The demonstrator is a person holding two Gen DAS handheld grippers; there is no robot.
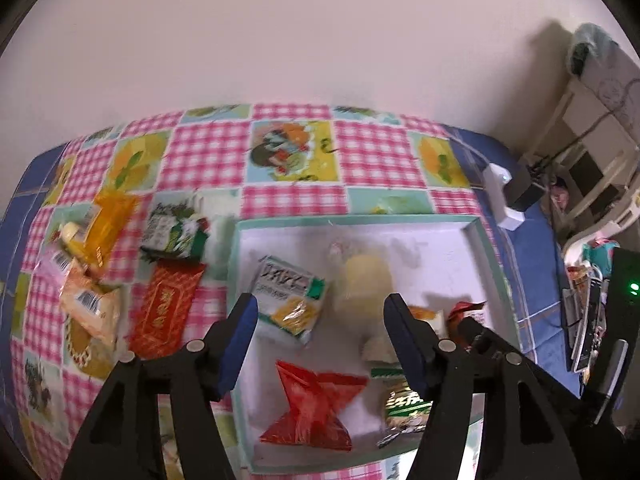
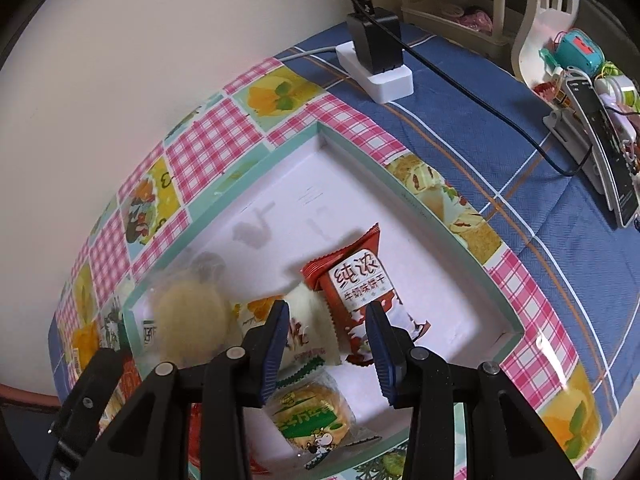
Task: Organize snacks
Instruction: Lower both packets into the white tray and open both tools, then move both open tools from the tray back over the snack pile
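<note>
A: Notebook, snack sorting. Landmark for all places: the tray [image 1: 472, 224] with the green rim.

B: State of your claws?

A: My left claw [image 1: 320, 332] hangs over the tray, fingers parted, nothing pressed between them. A pale yellow snack [image 1: 366, 280] shows blurred inside the tray beyond my fingertips, apparently just dropped; that is a judgement. My right claw [image 2: 328, 344] hovers over the near part of the tray, fingers partly spread, holding nothing. Under it, not gripped, lie a white packet [image 2: 308, 320] and a brown biscuit packet [image 2: 360, 284].

B: What else sits in the tray?

A: A white and green packet [image 1: 290, 300], a red packet [image 1: 312, 404] and a round green-labelled cake [image 2: 312, 412].

B: And outside it?

A: Left of the tray, on the checked cloth [image 1: 372, 148]: a red flat packet [image 1: 164, 308], a green and white packet [image 1: 174, 232], an orange packet [image 1: 106, 220], and a beige packet [image 1: 90, 308].

B: Step in hand?

A: A release into the tray, I judge. Well under way, four packets left.

B: Next move?

A: Left claw swings out left of the tray, settles over the red flat packet, closes across its narrow side. It lies flat, so the fingertips must get low.
</note>
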